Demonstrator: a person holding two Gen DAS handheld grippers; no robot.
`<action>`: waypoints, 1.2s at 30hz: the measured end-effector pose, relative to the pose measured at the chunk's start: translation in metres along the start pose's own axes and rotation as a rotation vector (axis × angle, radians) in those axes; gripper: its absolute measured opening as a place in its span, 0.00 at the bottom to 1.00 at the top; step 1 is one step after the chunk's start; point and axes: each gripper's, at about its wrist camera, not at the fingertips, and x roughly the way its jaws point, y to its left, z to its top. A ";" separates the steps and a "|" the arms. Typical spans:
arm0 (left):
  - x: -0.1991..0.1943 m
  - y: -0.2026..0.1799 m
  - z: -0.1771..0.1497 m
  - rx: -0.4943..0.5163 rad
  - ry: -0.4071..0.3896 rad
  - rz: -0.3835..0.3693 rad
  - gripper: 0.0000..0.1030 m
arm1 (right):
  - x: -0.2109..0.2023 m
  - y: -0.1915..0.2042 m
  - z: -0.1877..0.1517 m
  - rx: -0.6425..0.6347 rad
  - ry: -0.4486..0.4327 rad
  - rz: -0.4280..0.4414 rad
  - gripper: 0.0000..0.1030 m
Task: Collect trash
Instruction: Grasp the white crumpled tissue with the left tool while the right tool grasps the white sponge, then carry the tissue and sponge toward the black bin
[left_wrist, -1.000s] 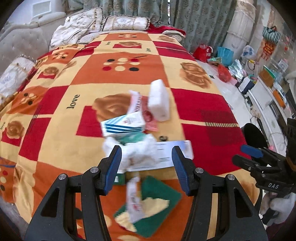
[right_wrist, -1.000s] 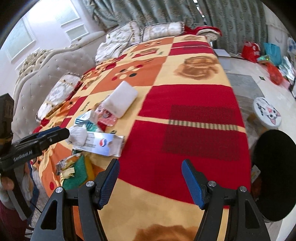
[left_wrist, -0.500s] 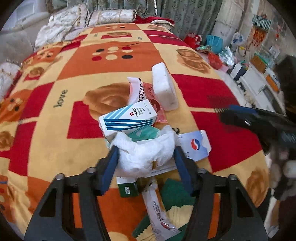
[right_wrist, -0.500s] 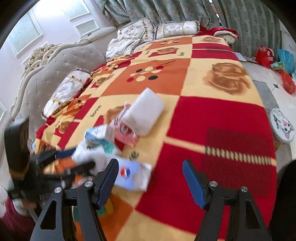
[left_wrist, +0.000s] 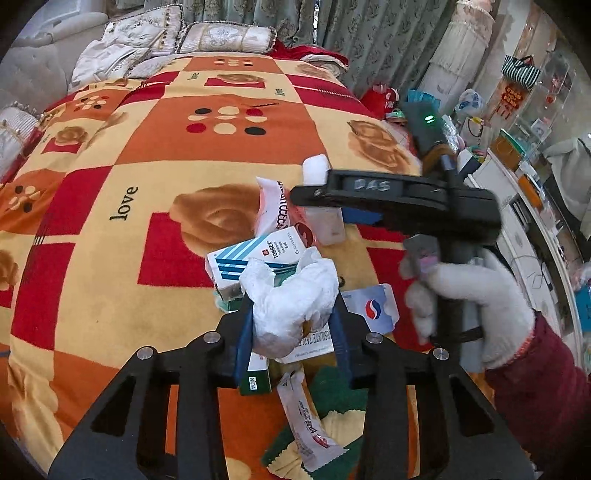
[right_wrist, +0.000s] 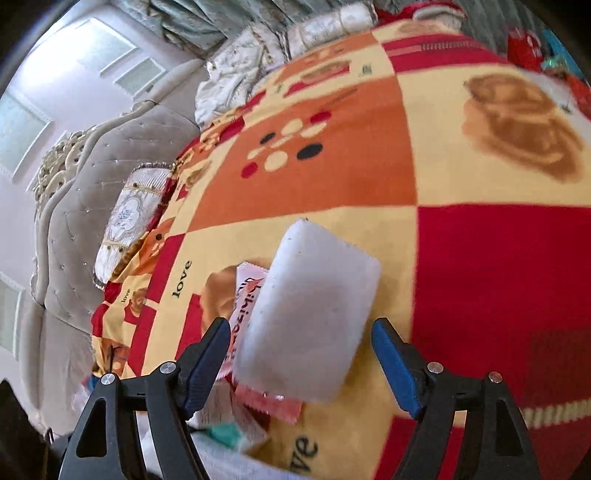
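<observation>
On the plush checked blanket (left_wrist: 110, 258): crumpled white tissue wad (left_wrist: 291, 306), left gripper (left_wrist: 291, 332) closing on it. Right gripper (right_wrist: 301, 354), opening, straddles a smooth white foam block (right_wrist: 310, 314) unpressed.

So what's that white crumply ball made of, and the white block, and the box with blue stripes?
The crumpled white wad looks like soft tissue paper: matte, wrinkled, squashing between the closing left gripper pads. The white block looks like foam or sponge, dull and faintly speckled, though blur leaves that open. The blue-striped box looks like thin printed cardboard, with sharp folded edges and a slight sheen.
</observation>
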 end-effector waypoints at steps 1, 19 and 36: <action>0.000 0.000 0.000 -0.003 -0.001 0.001 0.34 | 0.002 0.000 -0.001 0.001 0.002 0.001 0.66; -0.016 -0.045 -0.006 0.024 -0.032 0.009 0.34 | -0.104 0.020 -0.078 -0.290 -0.045 -0.175 0.60; -0.019 -0.079 -0.013 0.057 -0.030 0.006 0.34 | -0.105 -0.026 -0.147 -0.283 0.086 -0.263 0.66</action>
